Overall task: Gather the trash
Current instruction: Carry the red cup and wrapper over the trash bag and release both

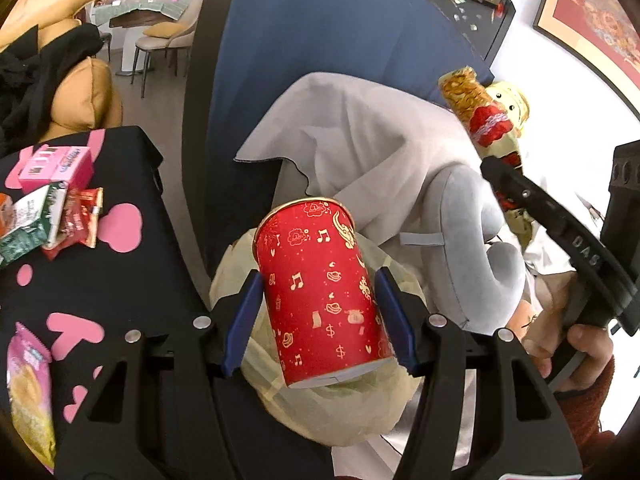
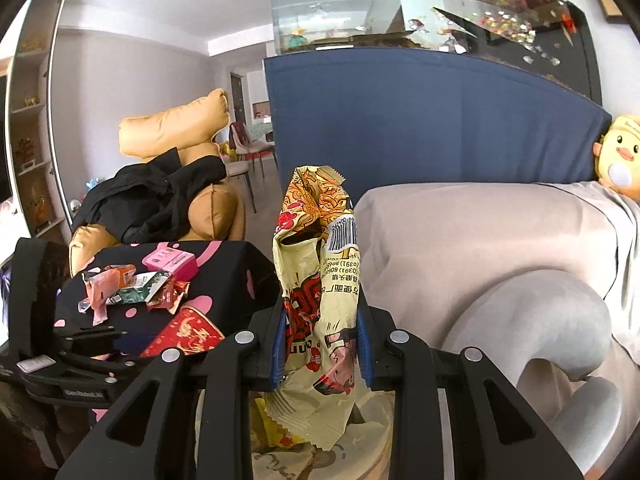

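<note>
Left gripper (image 1: 318, 312), fingers clamped on the upright red paper cup (image 1: 320, 292), and right gripper (image 2: 322, 344), fingers clamped on the upright snack wrapper (image 2: 320, 280), both right of the black surface (image 1: 132, 280) carrying remaining trash.

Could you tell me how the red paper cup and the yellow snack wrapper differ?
The red paper cup is rigid and keeps its round shape; the yellow snack wrapper is crumpled and limp. The cup is red with gold symbols, the wrapper pale yellow with a barcode. Both are held: cup in the left tool, wrapper in the right tool.
</note>
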{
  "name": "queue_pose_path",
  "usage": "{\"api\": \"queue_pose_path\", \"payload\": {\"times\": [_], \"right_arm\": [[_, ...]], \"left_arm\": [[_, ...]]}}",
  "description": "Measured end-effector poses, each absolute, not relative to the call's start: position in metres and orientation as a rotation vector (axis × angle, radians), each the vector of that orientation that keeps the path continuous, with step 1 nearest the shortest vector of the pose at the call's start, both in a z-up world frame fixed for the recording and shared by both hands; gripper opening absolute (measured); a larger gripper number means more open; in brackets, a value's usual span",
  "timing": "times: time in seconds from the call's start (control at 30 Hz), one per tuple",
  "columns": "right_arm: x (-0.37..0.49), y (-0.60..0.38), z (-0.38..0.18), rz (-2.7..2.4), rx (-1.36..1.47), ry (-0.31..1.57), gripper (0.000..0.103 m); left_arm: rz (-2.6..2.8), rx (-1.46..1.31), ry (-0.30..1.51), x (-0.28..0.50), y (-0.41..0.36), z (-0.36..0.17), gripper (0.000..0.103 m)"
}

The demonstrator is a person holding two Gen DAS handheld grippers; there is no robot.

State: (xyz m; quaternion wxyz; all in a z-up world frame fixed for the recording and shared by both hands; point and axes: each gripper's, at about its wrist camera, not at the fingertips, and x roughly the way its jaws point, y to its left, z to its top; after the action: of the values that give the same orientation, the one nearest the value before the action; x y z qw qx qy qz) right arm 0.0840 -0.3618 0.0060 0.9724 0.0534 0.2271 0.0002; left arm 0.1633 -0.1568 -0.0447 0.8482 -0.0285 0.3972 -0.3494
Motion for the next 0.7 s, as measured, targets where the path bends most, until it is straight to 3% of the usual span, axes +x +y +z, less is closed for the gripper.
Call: {"api": "queue_pose_path", "payload": {"times": [0.17, 0.3, 0.7], "right_arm": [[0.089, -0.369, -0.005, -0.009, 0.132, 0.481, 0.028], [0.09, -0.373, -0.014, -0.009, 0.149, 0.494, 0.028], [0.105, -0.351, -0.043, 0.062, 0.16, 0.574, 0.028]], "left_arm": [[-0.758, -0.1, 0.849, 0.176, -0.173, -0.06, 0.055], [-0.791, -0.125, 0.878, 0.183, -0.178, -0.067, 0.062], [-0.616, -0.08, 0.882, 0.18, -0.116, -0.064, 0.066]]}}
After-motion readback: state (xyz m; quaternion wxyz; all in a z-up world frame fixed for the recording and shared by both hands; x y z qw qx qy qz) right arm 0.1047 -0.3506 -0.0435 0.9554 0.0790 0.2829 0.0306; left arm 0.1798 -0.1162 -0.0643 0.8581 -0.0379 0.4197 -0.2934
